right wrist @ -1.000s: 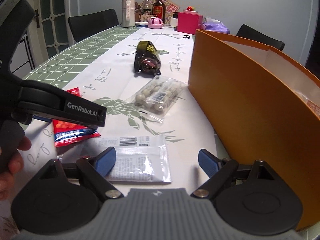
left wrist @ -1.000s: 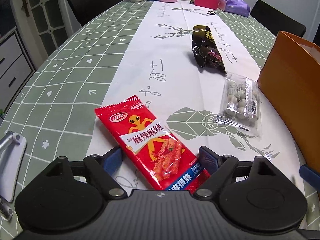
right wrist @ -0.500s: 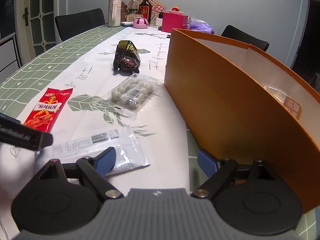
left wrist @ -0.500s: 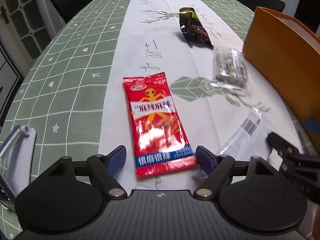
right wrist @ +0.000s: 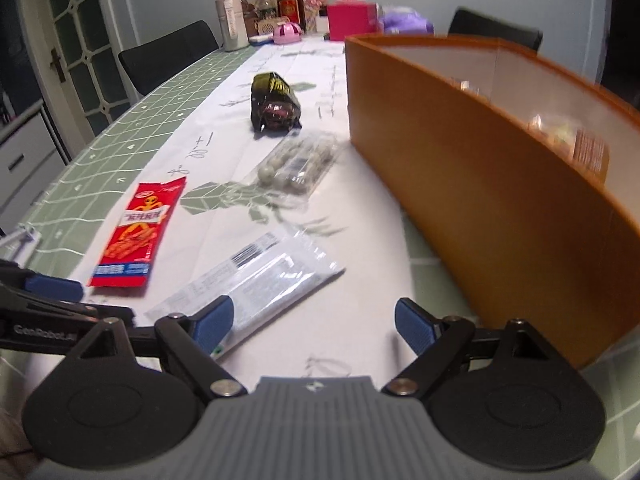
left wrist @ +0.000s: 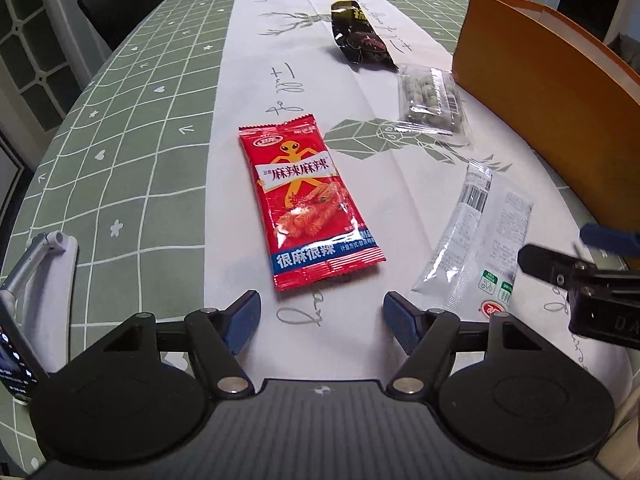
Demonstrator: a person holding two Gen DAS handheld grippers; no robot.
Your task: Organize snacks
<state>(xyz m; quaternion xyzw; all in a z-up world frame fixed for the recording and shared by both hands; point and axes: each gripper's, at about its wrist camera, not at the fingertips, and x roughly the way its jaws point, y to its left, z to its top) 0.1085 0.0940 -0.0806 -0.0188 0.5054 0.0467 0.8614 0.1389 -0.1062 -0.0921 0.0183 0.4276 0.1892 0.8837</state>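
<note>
The left hand-held gripper [left wrist: 322, 322] hovers over the counter [left wrist: 140, 128] with its blue fingers spread wide and nothing between them. Just ahead of its fingertips lies the red snack packet [left wrist: 306, 204], flat and face up. To its right lies the white snack packet [left wrist: 476, 236], and past that the tip of the right hand-held gripper enters from the edge.

The right hand-held gripper [right wrist: 312, 322] is likewise wide apart and holds nothing; its left finger [right wrist: 212, 322] overlaps the near end of the white packet, though contact cannot be told. Only this view looks into the orange box [right wrist: 480, 168] to its right, where blurred packets lie inside. The left view shows only the box's outer wall.

Farther ahead of both lie the clear pack of round snacks [right wrist: 298, 162] and the black snack bag [left wrist: 360, 38].
</note>
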